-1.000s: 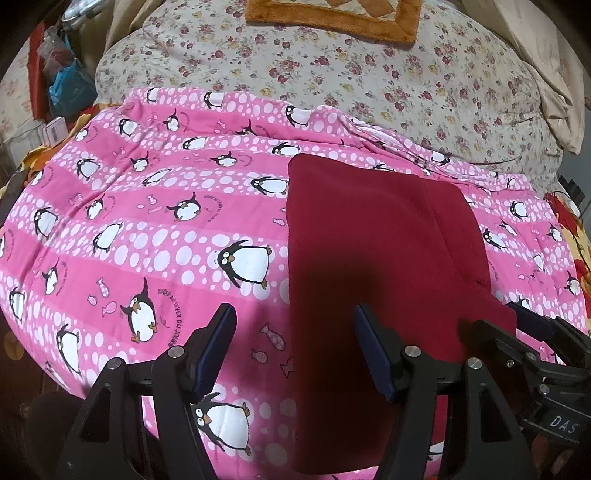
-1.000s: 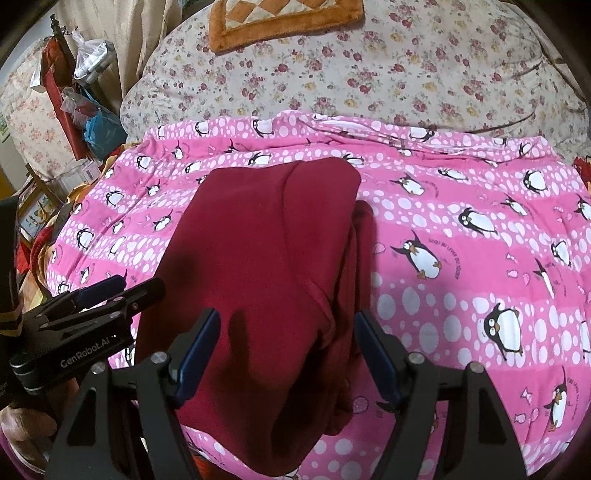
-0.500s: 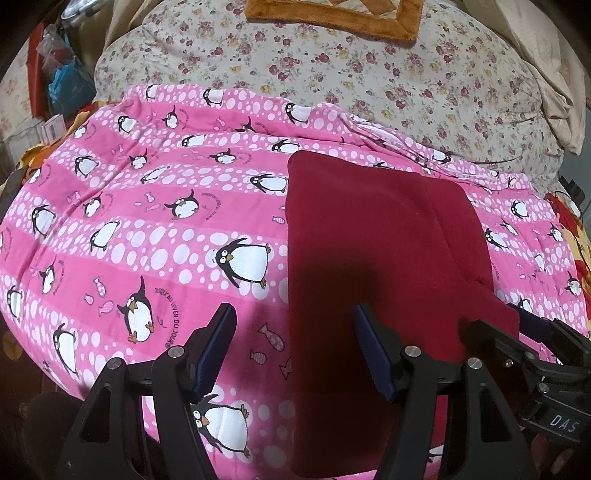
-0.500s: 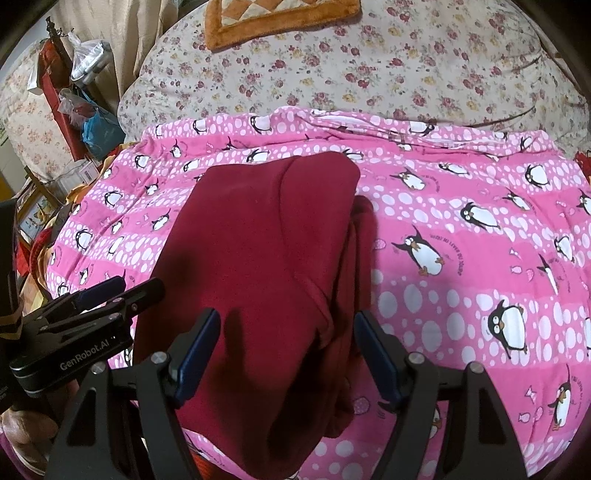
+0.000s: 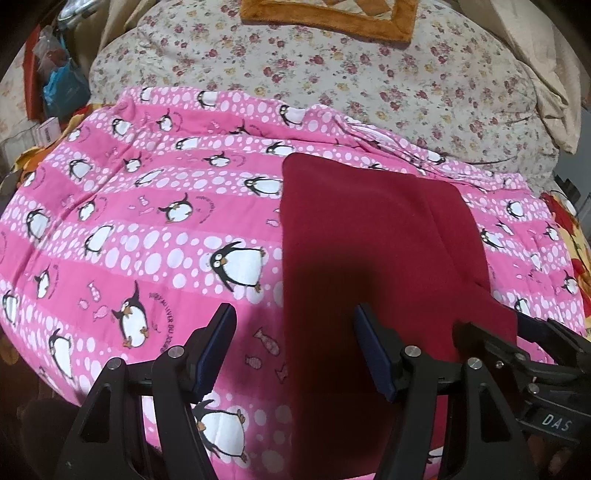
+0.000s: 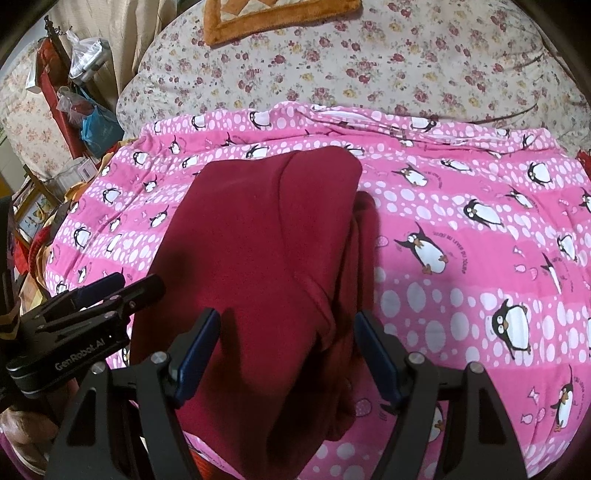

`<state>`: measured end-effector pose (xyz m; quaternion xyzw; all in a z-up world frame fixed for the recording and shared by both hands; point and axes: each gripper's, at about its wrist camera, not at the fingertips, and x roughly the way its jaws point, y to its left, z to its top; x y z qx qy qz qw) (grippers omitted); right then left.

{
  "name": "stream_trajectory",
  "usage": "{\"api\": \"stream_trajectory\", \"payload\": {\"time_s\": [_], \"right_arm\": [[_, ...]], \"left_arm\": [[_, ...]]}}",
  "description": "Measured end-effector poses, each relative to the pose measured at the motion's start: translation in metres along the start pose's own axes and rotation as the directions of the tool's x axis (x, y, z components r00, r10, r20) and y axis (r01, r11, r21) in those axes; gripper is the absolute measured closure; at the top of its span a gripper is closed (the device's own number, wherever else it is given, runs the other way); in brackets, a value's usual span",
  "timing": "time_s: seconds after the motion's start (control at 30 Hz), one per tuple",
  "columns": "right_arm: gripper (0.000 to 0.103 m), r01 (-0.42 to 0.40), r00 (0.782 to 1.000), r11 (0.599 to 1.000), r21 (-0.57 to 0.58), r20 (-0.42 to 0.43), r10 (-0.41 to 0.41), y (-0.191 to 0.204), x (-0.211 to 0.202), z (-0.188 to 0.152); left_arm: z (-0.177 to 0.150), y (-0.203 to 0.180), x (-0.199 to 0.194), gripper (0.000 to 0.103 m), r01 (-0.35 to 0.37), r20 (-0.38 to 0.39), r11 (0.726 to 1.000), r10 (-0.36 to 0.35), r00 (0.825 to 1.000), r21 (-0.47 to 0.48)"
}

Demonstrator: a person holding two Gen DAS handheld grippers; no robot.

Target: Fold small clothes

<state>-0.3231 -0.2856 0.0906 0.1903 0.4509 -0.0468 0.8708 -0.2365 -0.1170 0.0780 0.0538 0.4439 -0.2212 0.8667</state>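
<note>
A dark red garment (image 5: 373, 236) lies folded lengthwise on the pink penguin blanket (image 5: 147, 229). It also shows in the right wrist view (image 6: 258, 251), with a bunched fold along its right side. My left gripper (image 5: 293, 345) is open and empty, its right finger over the garment's left edge. My right gripper (image 6: 288, 350) is open and empty, straddling the garment's near end. Each gripper shows in the other's view: the right gripper (image 5: 524, 332) at the garment's right edge, the left gripper (image 6: 122, 288) at its left edge.
A floral bedspread (image 5: 332, 74) lies beyond the blanket, with an orange-bordered cushion (image 6: 273, 14) at the top. Bags and clutter (image 6: 85, 118) stand at the left of the bed. The blanket's near edge drops off below the grippers.
Almost nothing has moved. Both grippers stay open in the same place, with only a slight shift of the views.
</note>
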Motion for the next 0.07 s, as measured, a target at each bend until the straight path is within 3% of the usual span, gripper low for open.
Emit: {"api": "stream_trajectory", "payload": {"time_s": [0.07], "right_arm": [[0.025, -0.011, 1.0, 1.0, 0.001, 0.0, 0.011, -0.0017, -0.0008, 0.0009]], "left_arm": [[0.0027, 0.0039, 0.0026, 0.057, 0.017, -0.012, 1.0, -0.018, 1.0, -0.012]]}}
